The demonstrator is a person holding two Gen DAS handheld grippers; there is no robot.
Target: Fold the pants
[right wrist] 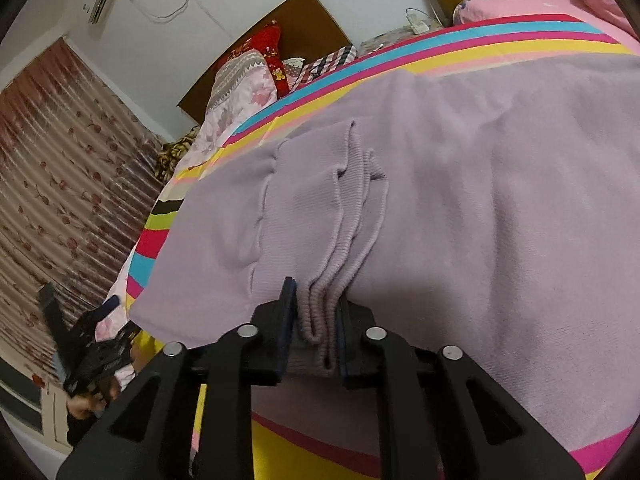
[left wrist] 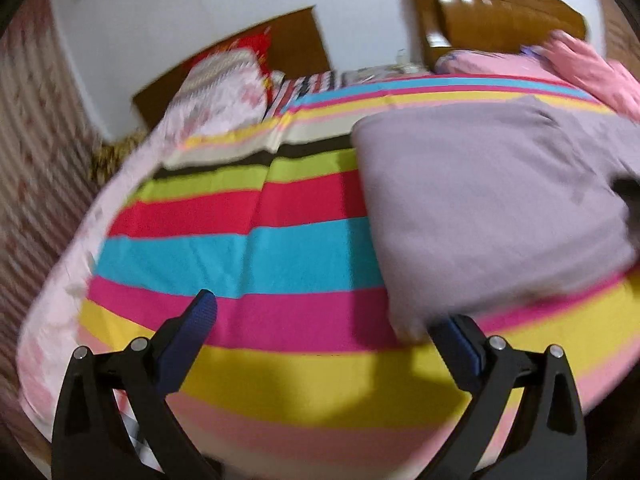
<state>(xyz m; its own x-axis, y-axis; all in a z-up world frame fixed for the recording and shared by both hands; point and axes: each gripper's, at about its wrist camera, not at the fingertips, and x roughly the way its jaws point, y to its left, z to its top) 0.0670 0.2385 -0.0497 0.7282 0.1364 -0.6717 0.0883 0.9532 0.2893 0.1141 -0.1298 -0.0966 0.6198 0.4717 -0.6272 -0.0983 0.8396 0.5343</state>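
The lilac pants (right wrist: 460, 184) lie folded on the striped bedspread (left wrist: 280, 248); they fill the right of the left wrist view (left wrist: 492, 208). My right gripper (right wrist: 316, 300) is shut on the bunched ribbed cuffs (right wrist: 344, 232) of the pants, held over the folded body. My left gripper (left wrist: 328, 316) is open and empty, above the bedspread just left of the pants' near corner. It shows at the lower left of the right wrist view (right wrist: 108, 312).
A wooden headboard (left wrist: 496, 12) and a pink pillow (left wrist: 488, 64) are at the far end. A floral quilt (left wrist: 224, 92) and red cushion (right wrist: 264, 48) lie at the far left. A flowered curtain (right wrist: 60, 152) hangs left of the bed.
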